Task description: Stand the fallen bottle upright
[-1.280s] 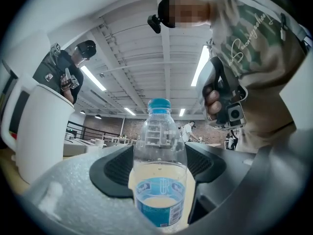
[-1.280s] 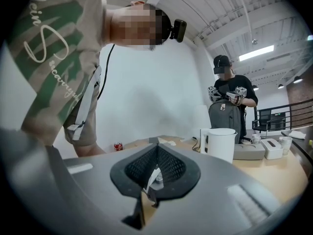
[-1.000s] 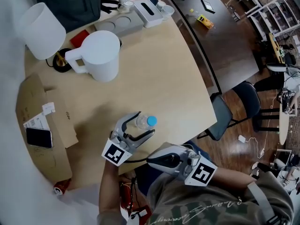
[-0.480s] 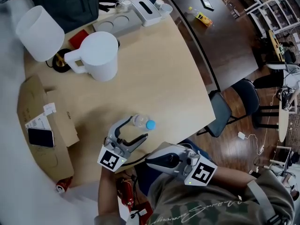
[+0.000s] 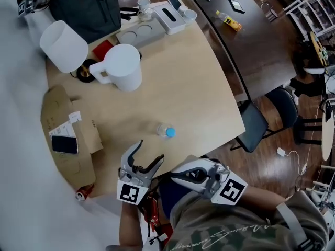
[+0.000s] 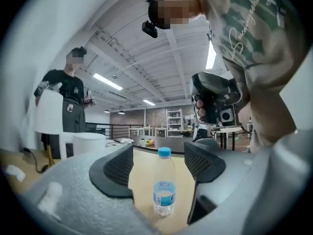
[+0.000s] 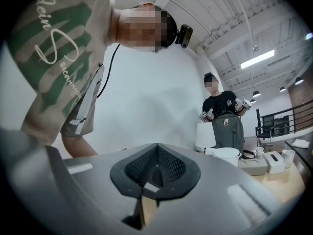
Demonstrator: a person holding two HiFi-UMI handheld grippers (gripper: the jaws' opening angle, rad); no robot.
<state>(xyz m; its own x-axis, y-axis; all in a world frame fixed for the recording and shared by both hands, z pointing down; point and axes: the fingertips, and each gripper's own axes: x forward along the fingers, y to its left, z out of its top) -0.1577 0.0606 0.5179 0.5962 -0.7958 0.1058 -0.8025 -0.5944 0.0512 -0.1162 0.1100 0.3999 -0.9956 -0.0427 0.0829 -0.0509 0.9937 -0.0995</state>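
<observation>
A small clear water bottle (image 5: pixel 165 131) with a blue cap stands upright on the pale wooden table (image 5: pixel 178 82), near its front edge. In the left gripper view the bottle (image 6: pixel 163 182) rises between the two dark pads, a short way beyond them and untouched. My left gripper (image 5: pixel 151 151) is open and sits just short of the bottle, at the table's near edge. My right gripper (image 5: pixel 175 173) is held off the table in front of the person's body; its pads (image 7: pixel 155 169) are pressed together with nothing between them.
A white pitcher (image 5: pixel 123 67) and a white lamp shade (image 5: pixel 63 46) stand at the back left. A cardboard sheet (image 5: pixel 68 135) with a phone (image 5: pixel 65 145) lies at the left edge. A grey cup tray (image 5: pixel 140 31) and dark backpack (image 5: pixel 84 4) sit behind. A chair (image 5: pixel 261 122) stands right.
My left gripper has let go of the bottle and drawn back toward the person. The bottle now stands upright on its own. The head view has shifted.
</observation>
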